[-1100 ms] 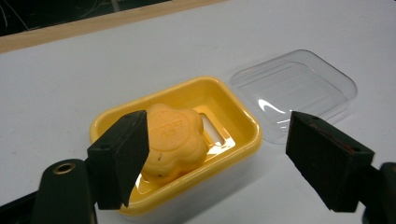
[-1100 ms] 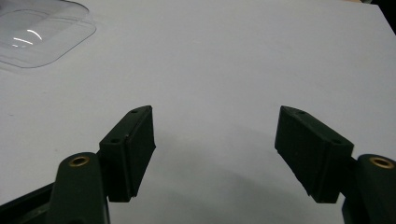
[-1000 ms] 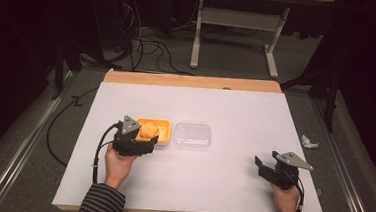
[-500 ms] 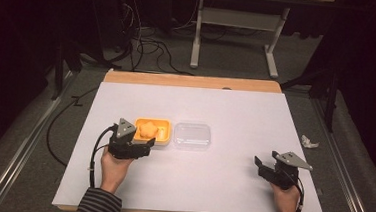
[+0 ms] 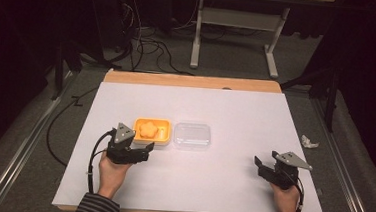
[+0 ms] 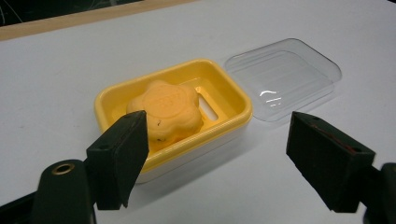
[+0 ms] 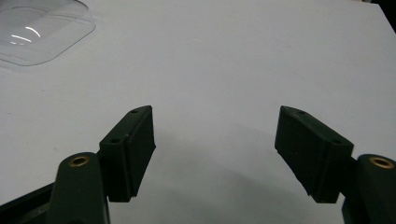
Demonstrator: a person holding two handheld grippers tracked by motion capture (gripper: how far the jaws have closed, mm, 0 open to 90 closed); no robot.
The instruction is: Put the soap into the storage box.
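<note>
We see an orange soap point(image 6: 167, 111) shaped like a flower. It lies inside a yellow soap dish point(image 6: 116, 95), and it sits toward the left end of the dish in the high view. The dish stands on the white table point(image 5: 236, 109), on its left half. Just beside the dish, on its right side, lies a clear lid point(image 5: 192, 135). The lid is flat on the table, and we cannot tell if it touches the dish.

Our left hand-held gripper point(image 5: 144, 150) is near the front of the dish. Its two black jaws are wide apart and hold nothing. In the left gripper view, one jaw is in front of the dish's near corner. A hand point(image 5: 111, 172) holds it from behind, with a striped sleeve point(image 5: 96, 209) at the table's edge.

Our right hand-held gripper point(image 5: 262, 168) is well apart from the dish, near the right front of the table. Its jaws are spread wide too, with bare table between them. A small crumpled white scrap point(image 5: 309, 141) lies on the floor past the table's right edge.
</note>
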